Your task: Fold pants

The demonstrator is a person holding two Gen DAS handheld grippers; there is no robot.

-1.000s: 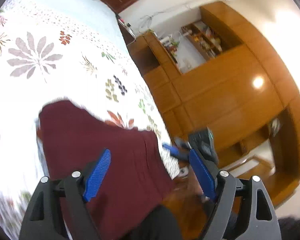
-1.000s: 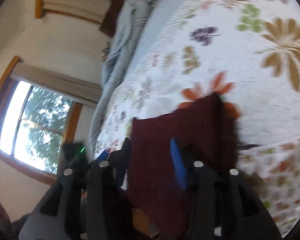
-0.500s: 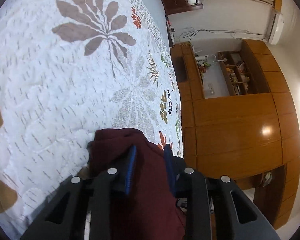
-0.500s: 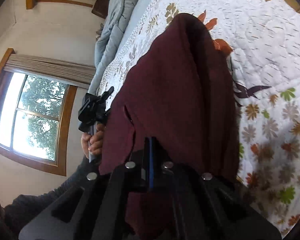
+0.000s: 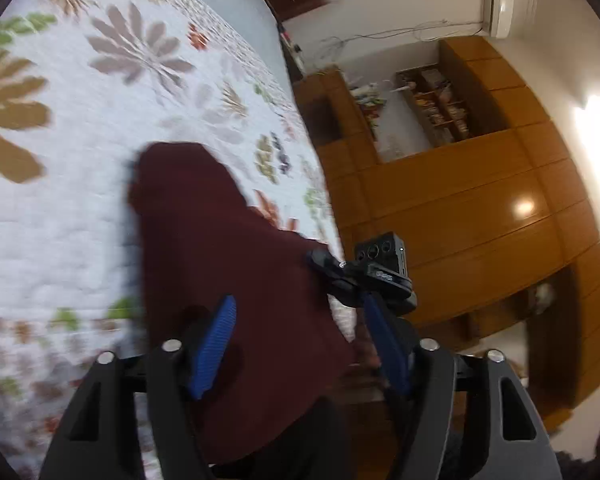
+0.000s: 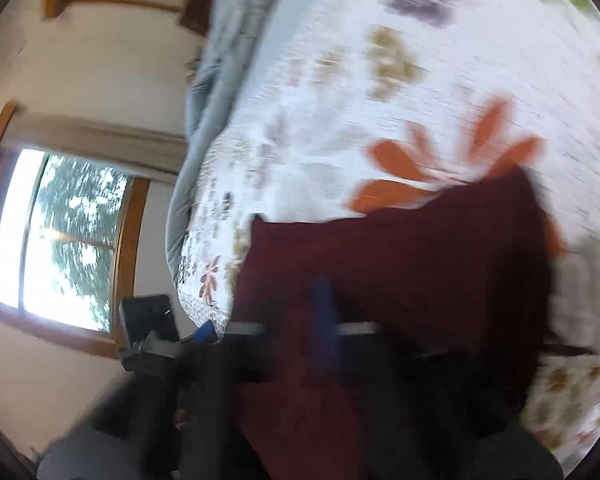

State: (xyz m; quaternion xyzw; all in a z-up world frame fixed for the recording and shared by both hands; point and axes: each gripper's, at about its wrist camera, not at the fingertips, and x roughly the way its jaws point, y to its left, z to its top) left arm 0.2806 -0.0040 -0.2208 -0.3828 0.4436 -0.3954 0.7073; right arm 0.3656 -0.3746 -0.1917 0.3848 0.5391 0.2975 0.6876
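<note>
The dark red pants (image 5: 220, 264) lie folded on the white floral bedspread (image 5: 72, 152), near its edge. My left gripper (image 5: 300, 340) is open above the near part of the pants, blue fingers (image 5: 214, 344) spread wide and holding nothing. My right gripper (image 5: 340, 276) shows beyond it at the bed's edge. The right wrist view is heavily blurred: the pants (image 6: 420, 280) fill its lower middle, and my right gripper (image 6: 284, 320) is a dark smear with one blue finger (image 6: 324, 312) showing. My left gripper (image 6: 172, 340) appears at lower left.
A wooden wardrobe and shelves (image 5: 480, 200) stand right of the bed. A grey-blue duvet (image 6: 228, 60) lies bunched along the far side of the bed. A window (image 6: 60, 240) is in the wall beyond the bed.
Half a second ago both grippers were shut on the pants and held them up. Now the left is open and drawn back, the pants lie flat, and the right view has blurred with motion.
</note>
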